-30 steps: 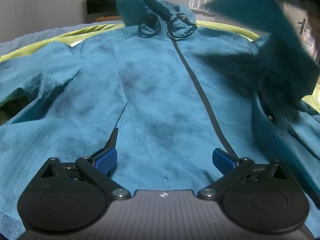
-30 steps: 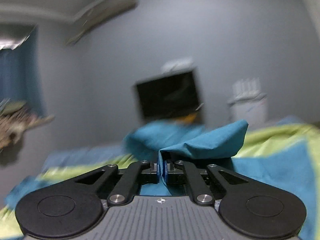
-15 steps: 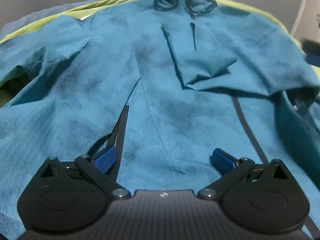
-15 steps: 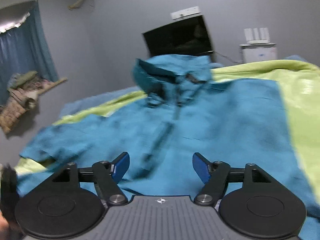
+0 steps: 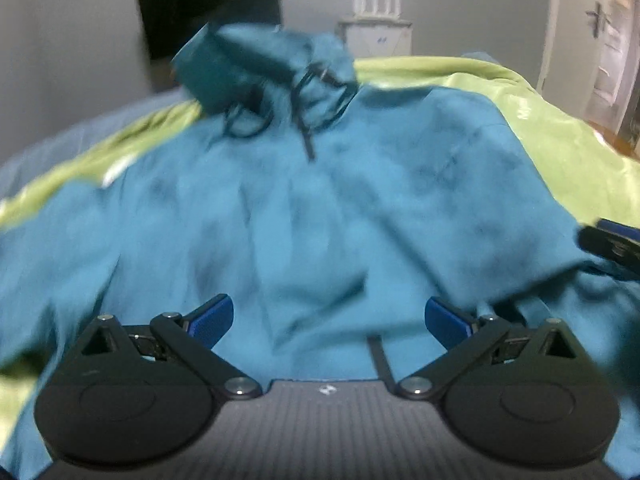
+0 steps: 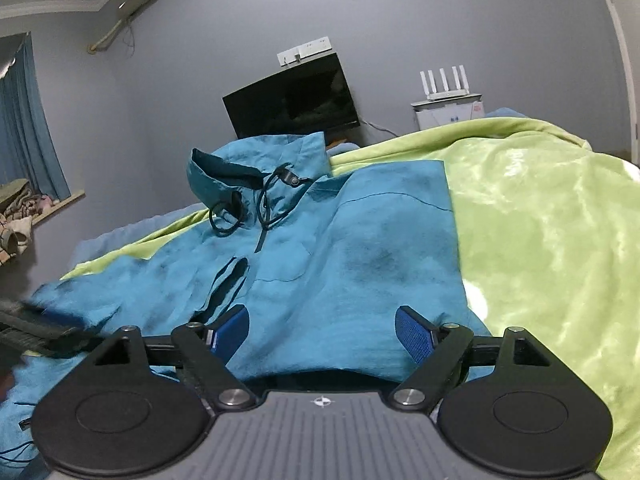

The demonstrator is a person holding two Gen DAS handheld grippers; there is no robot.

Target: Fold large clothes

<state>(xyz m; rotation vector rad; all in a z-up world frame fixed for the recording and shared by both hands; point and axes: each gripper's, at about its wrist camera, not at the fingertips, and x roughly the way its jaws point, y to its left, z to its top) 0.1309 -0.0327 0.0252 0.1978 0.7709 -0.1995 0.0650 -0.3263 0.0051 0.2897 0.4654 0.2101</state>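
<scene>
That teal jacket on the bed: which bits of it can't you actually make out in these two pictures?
- Jacket hem: both views, hidden behind the left gripper and right gripper, both open.
- Far sleeve: right wrist view, cut off at the picture's left edge.
- Fabric detail: left wrist view, motion blur.
- Hood inside: hidden by its own folds.

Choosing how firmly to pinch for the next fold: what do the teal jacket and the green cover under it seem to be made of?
The teal jacket looks like thin woven cloth, matte, perhaps light nylon or cotton: it creases sharply and lies flat, with dark mottling. The green cover looks like plush fleece: its soft nap catches pale shiny patches. Neither fibre can be confirmed by sight.
</scene>
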